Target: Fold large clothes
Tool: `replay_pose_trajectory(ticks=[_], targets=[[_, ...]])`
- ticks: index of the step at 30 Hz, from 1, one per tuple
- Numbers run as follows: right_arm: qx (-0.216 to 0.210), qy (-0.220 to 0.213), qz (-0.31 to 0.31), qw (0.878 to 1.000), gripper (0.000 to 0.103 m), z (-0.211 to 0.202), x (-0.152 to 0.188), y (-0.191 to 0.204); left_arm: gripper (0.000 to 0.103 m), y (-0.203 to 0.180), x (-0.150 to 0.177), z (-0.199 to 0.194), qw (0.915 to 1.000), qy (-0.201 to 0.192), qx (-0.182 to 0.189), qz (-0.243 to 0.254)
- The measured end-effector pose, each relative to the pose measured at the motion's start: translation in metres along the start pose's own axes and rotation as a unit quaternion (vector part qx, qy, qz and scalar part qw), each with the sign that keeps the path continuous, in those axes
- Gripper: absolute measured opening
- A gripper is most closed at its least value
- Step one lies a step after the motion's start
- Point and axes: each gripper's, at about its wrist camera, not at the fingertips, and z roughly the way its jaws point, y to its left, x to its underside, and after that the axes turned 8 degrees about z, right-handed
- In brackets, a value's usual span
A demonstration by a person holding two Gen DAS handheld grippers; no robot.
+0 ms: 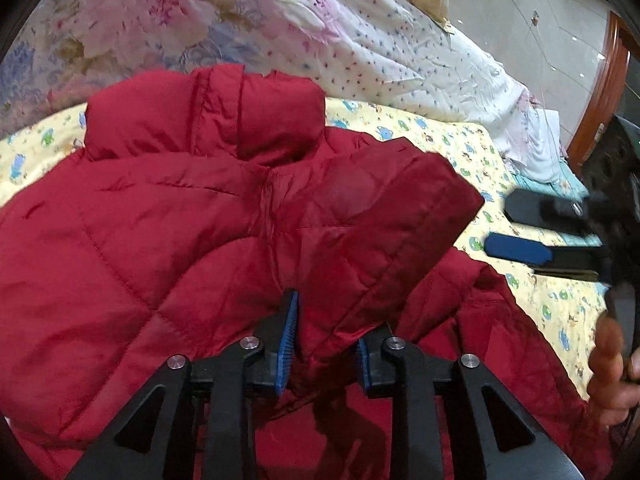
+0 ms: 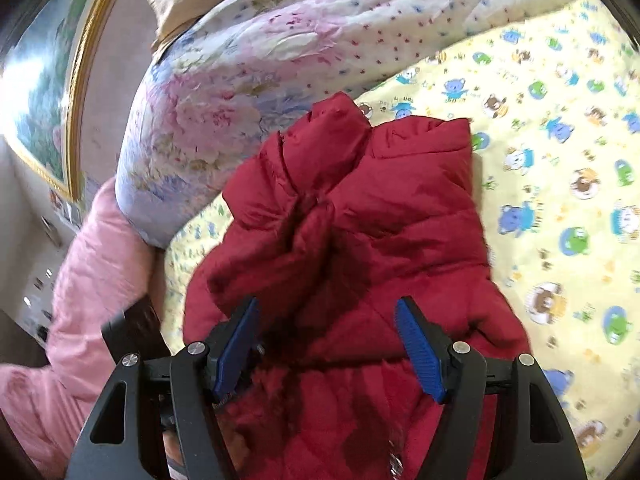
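A red puffer jacket lies on a yellow cartoon-print sheet, collar toward the far side. My left gripper is shut on a red sleeve, which is folded up over the jacket's chest. My right gripper is open above the jacket, with nothing between its blue pads. The right gripper also shows in the left wrist view, open, over the sheet to the right of the jacket.
A floral quilt is bunched along the far side of the bed. The quilt and a pink cloth lie left of the jacket in the right wrist view. A framed picture hangs on the wall.
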Motion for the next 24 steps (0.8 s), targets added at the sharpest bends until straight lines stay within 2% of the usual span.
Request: replay_pose_trajectory(ticks=[2, 4, 9, 11, 13, 16, 19, 24], targets=[[-0.025, 0.01, 0.024, 0.999, 0.073, 0.009, -0.007, -0.003, 0.027, 0.0, 0.0, 0.002, 1.0, 0.0, -0.004, 0.006], [-0.043, 0.024, 0.044, 0.998, 0.081, 0.021, -0.013, -0.006, 0.028, -0.004, -0.001, 0.006, 0.9998, 0.001, -0.009, 0.015], [-0.035, 0.05, 0.066, 0.996, 0.081, 0.051, -0.019, -0.007, 0.038, -0.015, 0.0, 0.015, 0.9997, 0.004, -0.005, 0.022], [-0.021, 0.059, 0.054, 0.997, 0.07, 0.061, -0.017, -0.004, 0.04, -0.016, 0.001, 0.013, 0.9998, 0.005, -0.006, 0.02], [-0.007, 0.071, 0.052, 0.996, 0.028, 0.069, -0.015, -0.003, 0.04, -0.014, 0.002, 0.01, 0.9999, 0.009, -0.001, 0.01], [0.001, 0.068, 0.042, 0.997, 0.018, 0.069, -0.012, -0.005, 0.04, -0.009, 0.005, -0.004, 0.9998, 0.012, 0.013, -0.009], [0.013, 0.053, 0.024, 0.998, 0.014, 0.064, -0.01, -0.002, 0.04, -0.003, 0.01, -0.026, 0.9992, 0.002, 0.028, -0.026], [0.027, 0.018, 0.008, 0.999, 0.011, 0.045, -0.015, -0.002, 0.04, 0.021, 0.01, -0.068, 0.9984, -0.035, 0.0, -0.044]])
